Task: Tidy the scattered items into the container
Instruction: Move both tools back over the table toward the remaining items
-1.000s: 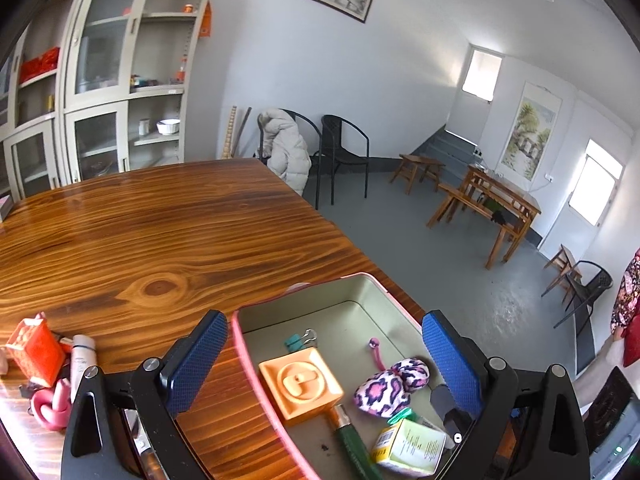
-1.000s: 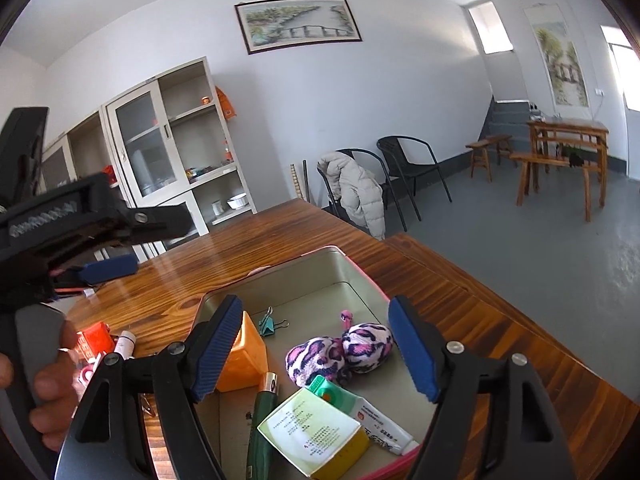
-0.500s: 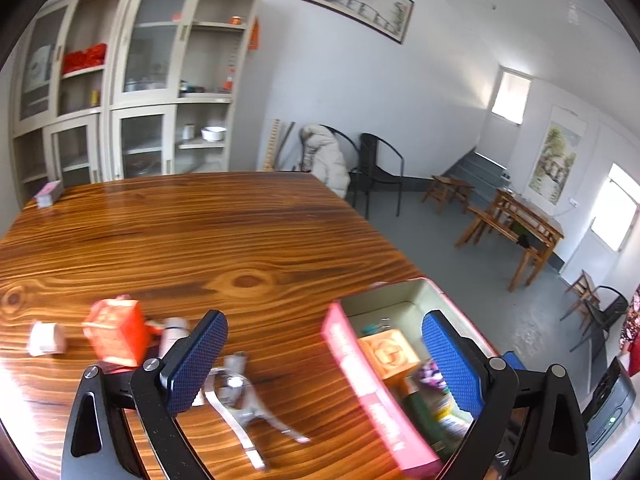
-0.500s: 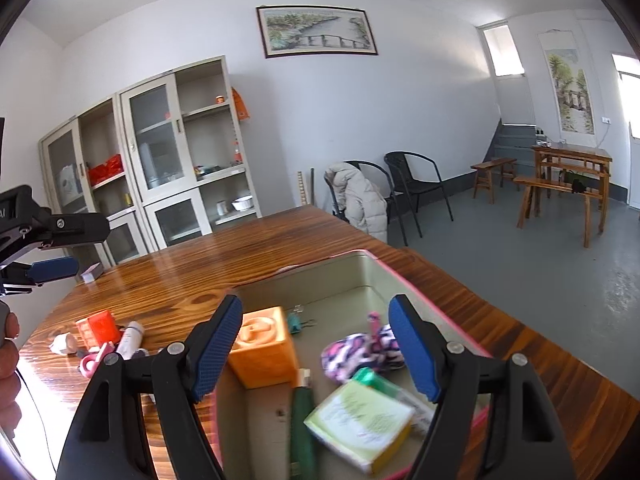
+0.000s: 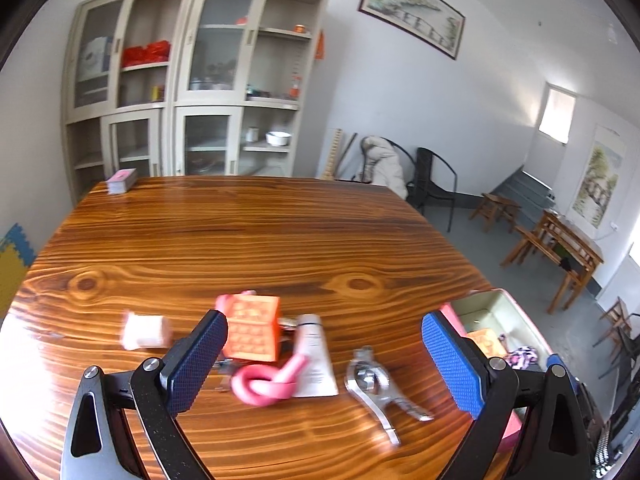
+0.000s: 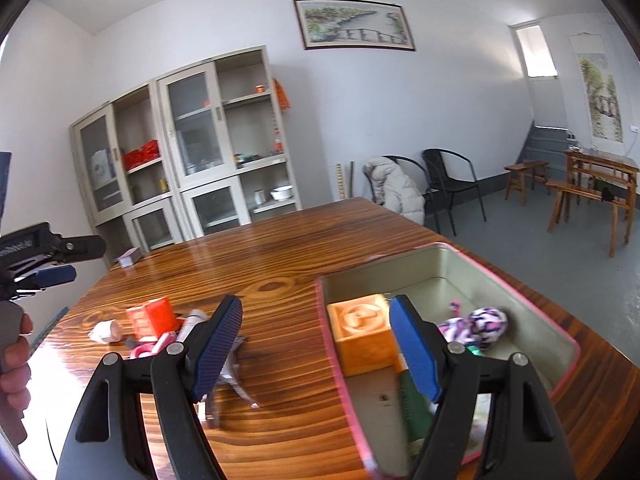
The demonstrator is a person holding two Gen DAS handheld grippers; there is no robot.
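Progress: partly done. Left on the counter (image 5: 280, 232), left to right: small white roll (image 5: 145, 331), orange box (image 5: 252, 333), pink looped piece (image 5: 267, 383), white tube (image 5: 315, 354), metal squeezer (image 5: 376, 386); a card deck (image 5: 122, 180) sits at the far corner.

Container (image 6: 460, 276) stands at the right of the cluster; inside it lie an orange block (image 6: 364, 334), a patterned pouch (image 6: 478, 326), a green item (image 6: 412, 404).

Left gripper (image 5: 324, 364): fingers released, nothing between them, facing the cluster. Right gripper (image 6: 316, 348): fingers released, empty, by the container's near wall.
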